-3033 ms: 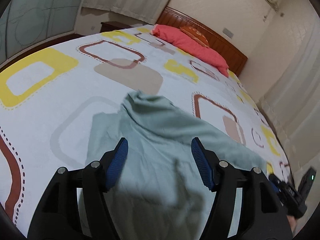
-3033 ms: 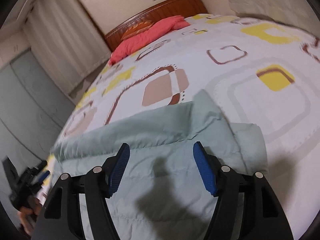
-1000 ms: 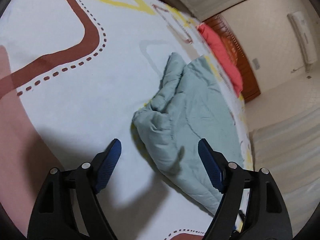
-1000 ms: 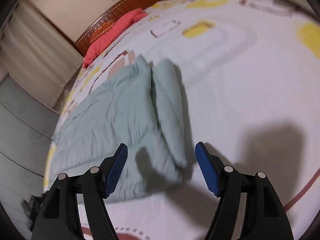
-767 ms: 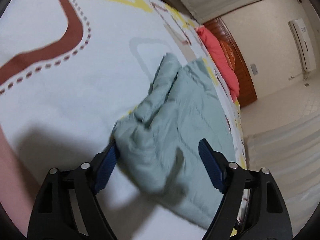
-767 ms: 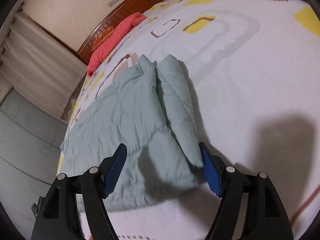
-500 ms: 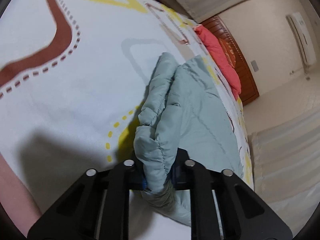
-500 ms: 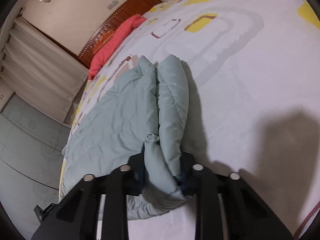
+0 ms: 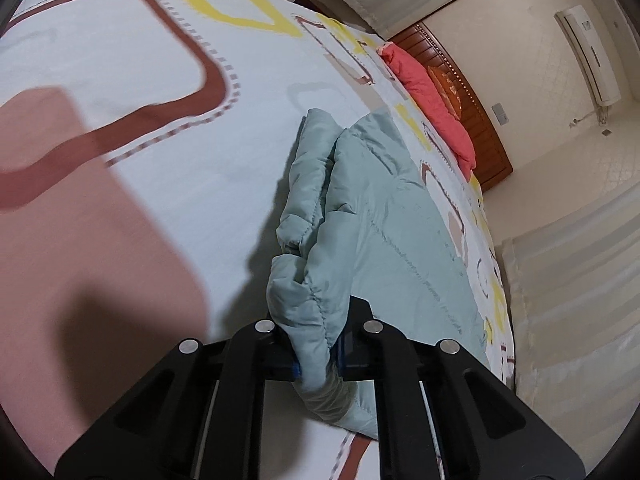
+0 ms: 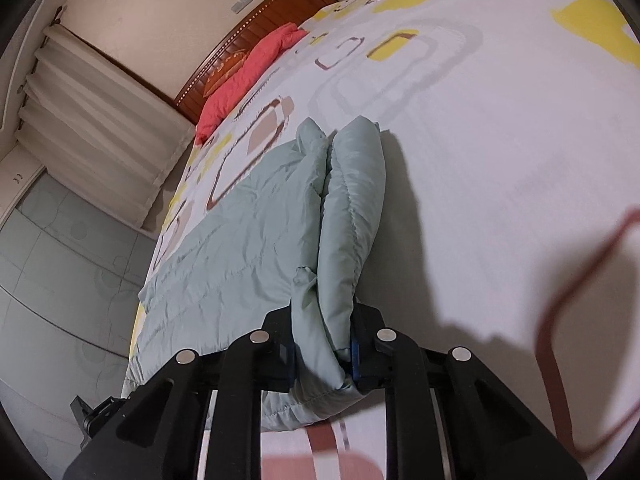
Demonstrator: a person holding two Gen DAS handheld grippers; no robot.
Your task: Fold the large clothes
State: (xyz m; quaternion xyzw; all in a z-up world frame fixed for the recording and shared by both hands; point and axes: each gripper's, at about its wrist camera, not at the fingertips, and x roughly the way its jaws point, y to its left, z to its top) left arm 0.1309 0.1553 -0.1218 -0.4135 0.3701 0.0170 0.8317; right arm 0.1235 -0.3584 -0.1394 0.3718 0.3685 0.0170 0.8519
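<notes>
Clamped tight on a puffy corner of the pale green quilted jacket (image 9: 372, 248) is the left gripper (image 9: 318, 354), its jaws still closing with the padded cloth bunched between them. On the other near corner the right gripper (image 10: 322, 350) is likewise pressed onto the jacket (image 10: 240, 236), its jaws closing too, a thick rolled edge squeezed between the blue pads (image 10: 354, 354). Both pinched corners are raised off the bedspread, and shadow is cast beneath them. The rest of the garment is spread flat and stretched away toward the head of the bed, with a folded sleeve stacked along each side edge. The jacket is carried by a white bedspread (image 9: 168, 128) printed with brown, yellow and tan rounded squares, near its foot edge. At the head edge a coral-red pillow (image 9: 432, 108) is laid against a wooden headboard (image 10: 280, 8). Beyond that, pale curtains (image 10: 100, 120) are hung along the wall, and an air conditioner (image 9: 588, 60) is mounted high up.
</notes>
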